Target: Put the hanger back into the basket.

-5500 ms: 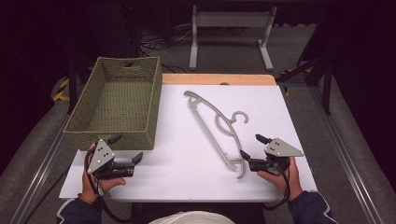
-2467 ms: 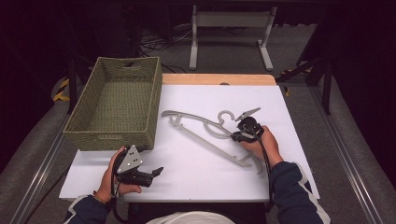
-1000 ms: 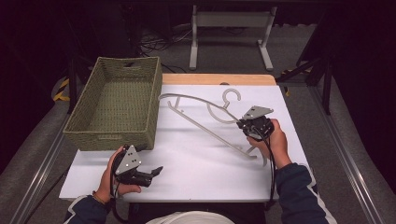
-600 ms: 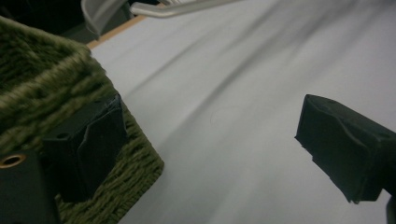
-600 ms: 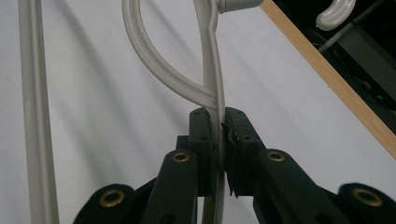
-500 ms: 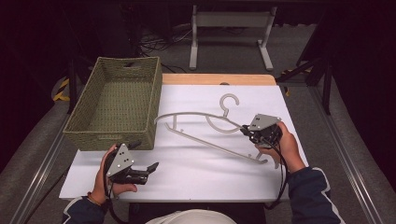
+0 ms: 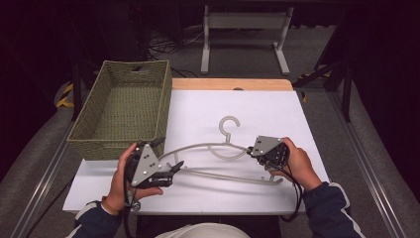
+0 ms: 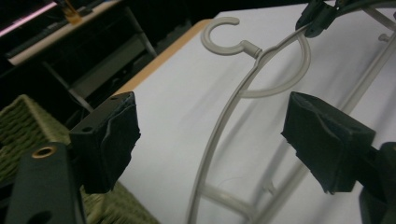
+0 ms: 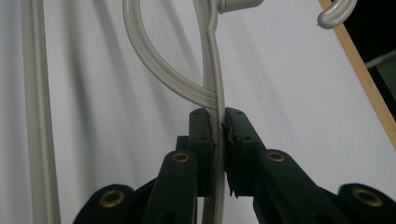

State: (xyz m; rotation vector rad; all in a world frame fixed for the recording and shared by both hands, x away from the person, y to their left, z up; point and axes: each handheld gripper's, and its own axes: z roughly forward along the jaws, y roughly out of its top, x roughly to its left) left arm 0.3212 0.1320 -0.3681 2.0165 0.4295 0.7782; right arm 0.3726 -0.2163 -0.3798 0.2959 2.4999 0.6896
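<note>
— Two grippers on the white table (image 7: 277, 119); report the right one first.

— Right gripper (image 7: 252, 150) sits at the table's right side, held in the person's right hand (image 7: 296, 162). In the right gripper view its jaws are closed tight on the grey hanger (image 7: 218, 158), pinching the thin upper arm just below where the curved inner loop joins it.

— And the left?

— Left gripper (image 7: 177, 166) is at the front left, in the left hand (image 7: 121, 178). Its jaws stand wide open and grip nothing. In the left gripper view the hanger's (image 8: 219, 140) other arm runs up between the two black pads (image 8: 109, 140), touching neither.

— Position of the hanger?

— Across the middle of the table, between the two grippers. Hook (image 7: 229, 126) points toward the far edge; the lower bar (image 7: 233, 177) runs along the near side. Whether the free end rests on the surface or is lifted, I cannot tell.

— Anything else on the table?

— One green woven basket (image 7: 84, 144), at the far left, its near corner just beside the left gripper. In the left gripper view the basket (image 8: 18, 126) shows behind the left pad. A light wooden strip (image 7: 233, 84) runs along the table's far edge.
</note>
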